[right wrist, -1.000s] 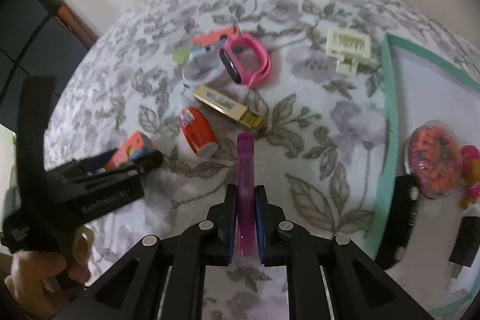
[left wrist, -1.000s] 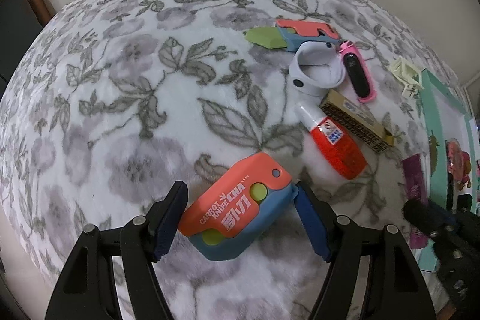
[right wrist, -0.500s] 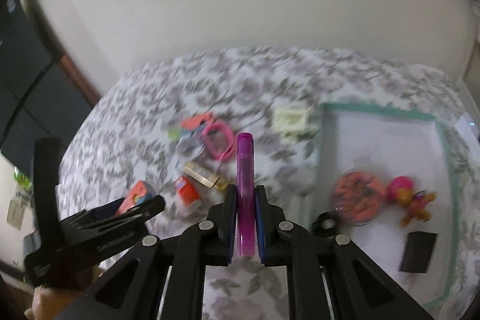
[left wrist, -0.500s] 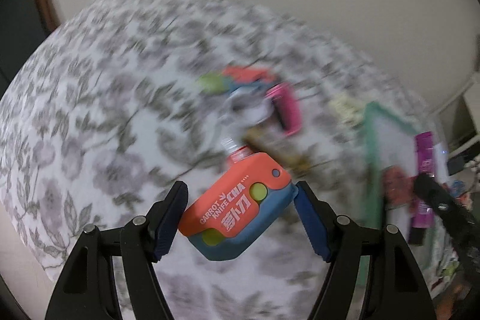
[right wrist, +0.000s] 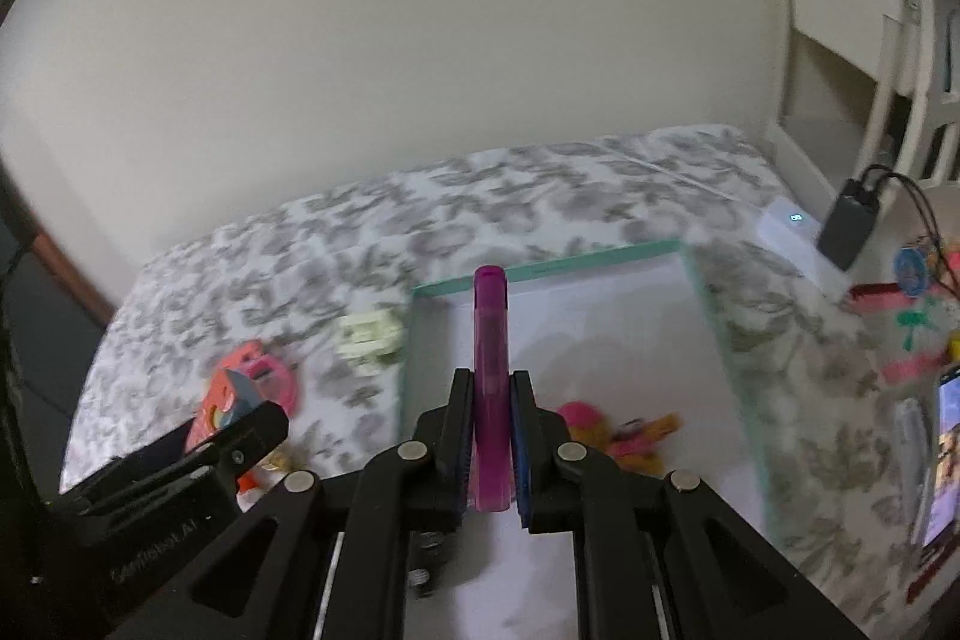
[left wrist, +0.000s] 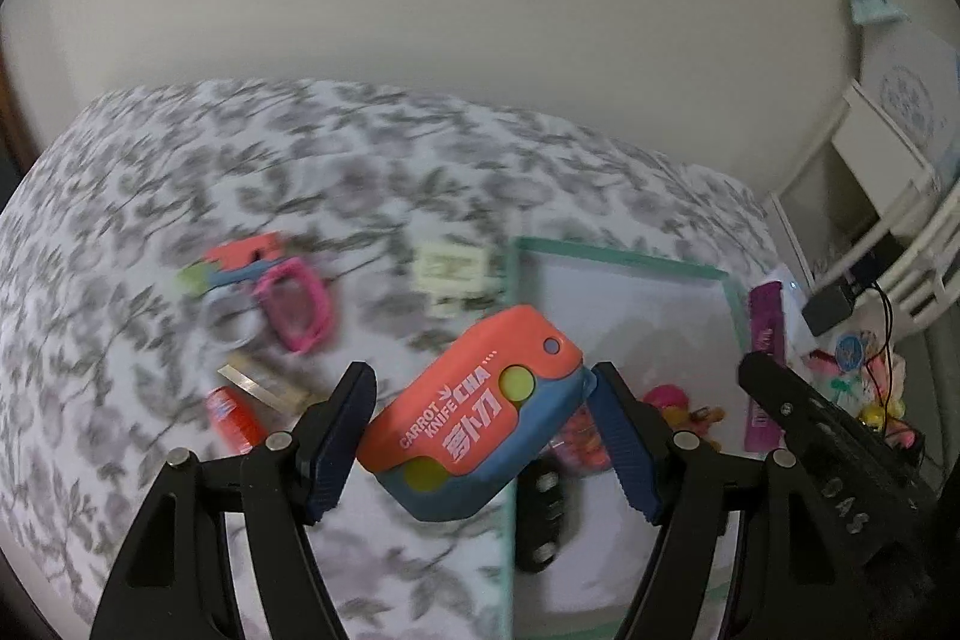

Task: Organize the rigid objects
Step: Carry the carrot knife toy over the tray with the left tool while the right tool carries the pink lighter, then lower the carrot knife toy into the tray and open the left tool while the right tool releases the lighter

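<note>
Item one: my left gripper [left wrist: 480, 436], jaws set wide and clamped on the orange-and-blue plastic toy carrot knife [left wrist: 474, 421], which sits tilted between my blue pads, above the near-left edge of the green-rimmed white tray [left wrist: 624, 261].

Item two: my right gripper [right wrist: 491, 451], jaws narrow, pinching the slim translucent purple plastic stick [right wrist: 491, 376]; it points forward over the tray's white floor.

Item three, in the tray: pink-and-orange toy figure [right wrist: 606, 427], black oblong object [left wrist: 543, 511], partly hidden.

Item four, on the grey floral blanket [left wrist: 150, 196], left of the tray: cream plastic clip [left wrist: 450, 271], pink wristband [left wrist: 294, 304], white ring [left wrist: 225, 322], red-capped tube [left wrist: 234, 415], gold bar [left wrist: 264, 382]. All blurred.
</note>
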A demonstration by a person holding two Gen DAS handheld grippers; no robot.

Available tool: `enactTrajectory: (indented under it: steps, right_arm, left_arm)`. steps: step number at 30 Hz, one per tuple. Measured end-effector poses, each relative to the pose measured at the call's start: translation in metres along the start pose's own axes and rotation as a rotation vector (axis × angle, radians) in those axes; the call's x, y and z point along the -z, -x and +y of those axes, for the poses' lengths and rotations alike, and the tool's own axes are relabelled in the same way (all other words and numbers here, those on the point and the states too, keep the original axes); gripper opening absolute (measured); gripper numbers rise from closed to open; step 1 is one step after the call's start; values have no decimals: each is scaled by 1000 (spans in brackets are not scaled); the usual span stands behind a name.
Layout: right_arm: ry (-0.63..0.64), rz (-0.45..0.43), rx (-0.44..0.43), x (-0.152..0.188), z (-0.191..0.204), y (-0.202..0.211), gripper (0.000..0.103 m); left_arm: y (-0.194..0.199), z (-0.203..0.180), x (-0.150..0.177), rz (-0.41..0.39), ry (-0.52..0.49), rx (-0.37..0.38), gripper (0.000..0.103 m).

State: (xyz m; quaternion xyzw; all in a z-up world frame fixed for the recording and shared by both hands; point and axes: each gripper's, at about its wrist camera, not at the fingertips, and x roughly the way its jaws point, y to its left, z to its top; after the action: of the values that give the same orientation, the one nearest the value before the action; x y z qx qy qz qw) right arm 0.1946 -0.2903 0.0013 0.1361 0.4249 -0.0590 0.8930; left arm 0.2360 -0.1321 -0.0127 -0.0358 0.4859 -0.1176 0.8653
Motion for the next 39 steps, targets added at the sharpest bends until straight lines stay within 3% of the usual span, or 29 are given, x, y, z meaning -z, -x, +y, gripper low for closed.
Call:
enactTrajectory:
  steps: [4, 8, 17, 28, 36, 39]
  right_arm:
    - [26, -6, 39, -8, -17, -13, 12]
    - [-27, 6, 36, -12, -31, -26, 12]
    - [-5, 4, 120, -22, -36, -58, 12]
    - [59, 89, 173, -15, -41, -104, 12]
    - [31, 207, 185, 3, -49, -131, 13]
    - [47, 204, 196, 5, -47, -131, 13]
  left_arm:
    - [-20, -22, -10, 2, -24, 15, 74]
    - [-42, -38, -22, 14, -26, 22, 74]
    - [-87, -39, -37, 48, 32, 59, 74]
    - [-134, -41, -34, 107, 66, 96, 74]
    - [-138, -42, -32, 144, 58, 110, 74]
    - [-138, -42, -31, 147, 50, 106, 74]
